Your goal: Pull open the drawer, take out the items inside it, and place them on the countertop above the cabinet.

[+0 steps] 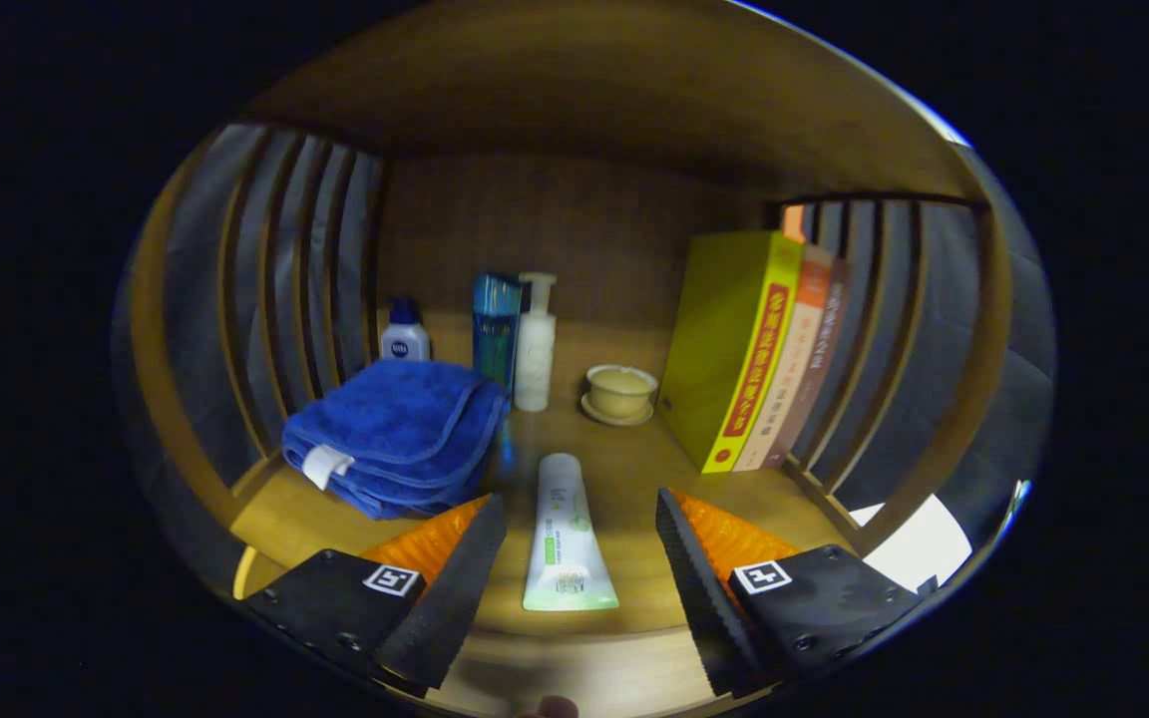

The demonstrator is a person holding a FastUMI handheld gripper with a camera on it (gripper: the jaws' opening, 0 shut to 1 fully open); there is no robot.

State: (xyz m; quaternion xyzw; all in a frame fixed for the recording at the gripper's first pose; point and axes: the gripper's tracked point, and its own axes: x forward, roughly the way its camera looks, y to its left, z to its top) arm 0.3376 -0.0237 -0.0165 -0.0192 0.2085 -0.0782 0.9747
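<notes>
A: What do we see from the gripper (574, 558) just now?

B: We see its two fingers spread wide apart, gripping nothing. Between them lies a squeeze tube (565, 538) flat on the wooden shelf (634, 469), with its cap end pointing away from us and its crimped end near us. Neither finger touches it

A: And what stands around the tube?

B: On the left side of the fingers we have a folded blue towel (390, 434), which carries a small white tag on its front edge. Behind the towel stands a small white bottle with a blue cap (404, 334). Next to it we see a tall blue box (495, 329), and just beside this box a white pump bottle (535, 349)

A: What do we find on the right side?

B: Beyond the tube, in the middle of the shelf, a small cream-coloured bowl (620, 389) sits on a saucer. Further right, a few books (764, 349) stand upright in a row, the nearest one with a yellow-green cover, and they lean against the slatted side wall (884, 329)

A: Is the compartment closed on its sides?

B: We see wooden slats on both sides, a wooden back panel (574, 229) and a wooden top above
</notes>
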